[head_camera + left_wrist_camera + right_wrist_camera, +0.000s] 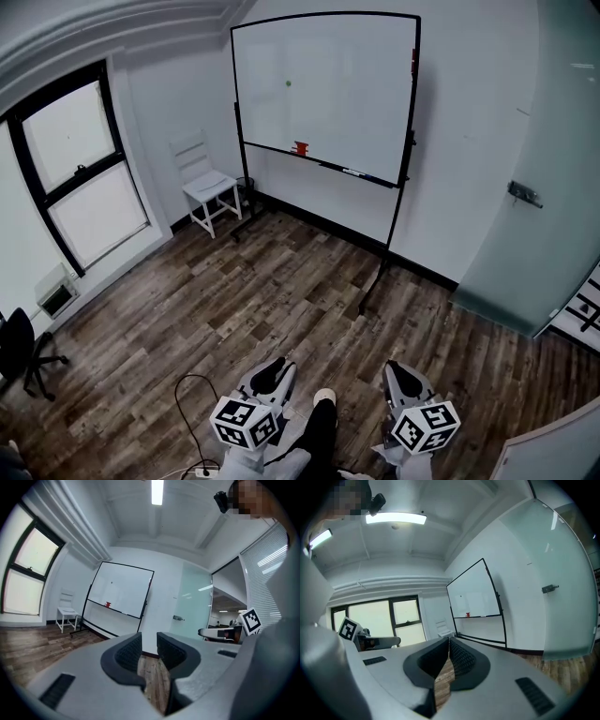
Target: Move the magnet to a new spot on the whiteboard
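A whiteboard (328, 89) on a black wheeled stand is across the room by the far wall. A small green magnet (288, 82) sticks to its upper left part. On its tray sit a red object (301, 147) and some markers. Both grippers are low in the head view, far from the board. My left gripper (274, 372) points level toward the whiteboard (122, 592); its jaws stand apart with nothing between them (149, 648). My right gripper (401, 373) has its pads touching at the tips (449, 646) and holds nothing. The whiteboard (476, 595) shows beyond it.
A white chair (208, 183) stands left of the board. A large window (80, 169) fills the left wall, with a vent (56, 295) below it. A black office chair (21, 352) is at the far left. A frosted glass door (544, 187) is on the right. A cable (192, 412) lies on the wood floor.
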Tool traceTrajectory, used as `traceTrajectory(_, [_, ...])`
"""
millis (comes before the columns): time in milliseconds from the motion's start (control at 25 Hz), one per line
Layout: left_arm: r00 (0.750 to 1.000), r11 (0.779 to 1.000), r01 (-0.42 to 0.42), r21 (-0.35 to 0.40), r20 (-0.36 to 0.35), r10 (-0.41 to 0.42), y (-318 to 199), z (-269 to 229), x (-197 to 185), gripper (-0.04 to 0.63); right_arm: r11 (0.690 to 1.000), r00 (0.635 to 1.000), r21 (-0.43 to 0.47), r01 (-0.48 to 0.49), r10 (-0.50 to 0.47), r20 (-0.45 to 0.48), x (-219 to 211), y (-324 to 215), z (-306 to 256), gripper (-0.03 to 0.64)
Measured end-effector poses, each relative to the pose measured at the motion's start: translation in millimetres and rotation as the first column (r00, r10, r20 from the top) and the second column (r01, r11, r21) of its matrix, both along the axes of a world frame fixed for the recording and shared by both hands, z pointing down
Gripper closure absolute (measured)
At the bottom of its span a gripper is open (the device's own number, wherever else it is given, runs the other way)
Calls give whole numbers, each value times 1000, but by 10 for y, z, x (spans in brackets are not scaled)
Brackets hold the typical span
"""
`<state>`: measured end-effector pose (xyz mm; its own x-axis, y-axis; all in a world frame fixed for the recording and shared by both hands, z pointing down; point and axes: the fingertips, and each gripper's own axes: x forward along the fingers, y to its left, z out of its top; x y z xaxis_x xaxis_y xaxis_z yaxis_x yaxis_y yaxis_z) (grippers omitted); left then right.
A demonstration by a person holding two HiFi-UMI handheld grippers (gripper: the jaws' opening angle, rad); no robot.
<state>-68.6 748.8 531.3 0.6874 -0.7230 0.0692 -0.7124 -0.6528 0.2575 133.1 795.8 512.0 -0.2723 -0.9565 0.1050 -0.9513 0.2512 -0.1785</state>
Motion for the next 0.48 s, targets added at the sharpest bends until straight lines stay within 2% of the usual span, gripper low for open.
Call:
traceTrajectory(160, [1000,1000,2,-7,1,-1,-326,20,158,457,1000,1000,-4,2,-2,-3,158,-292,17,588])
traceTrajectory(480, [999,999,32,-39,9,-31,-1161,160,412,446,999,999,-16,43,-43,6,392,-1144,64,588])
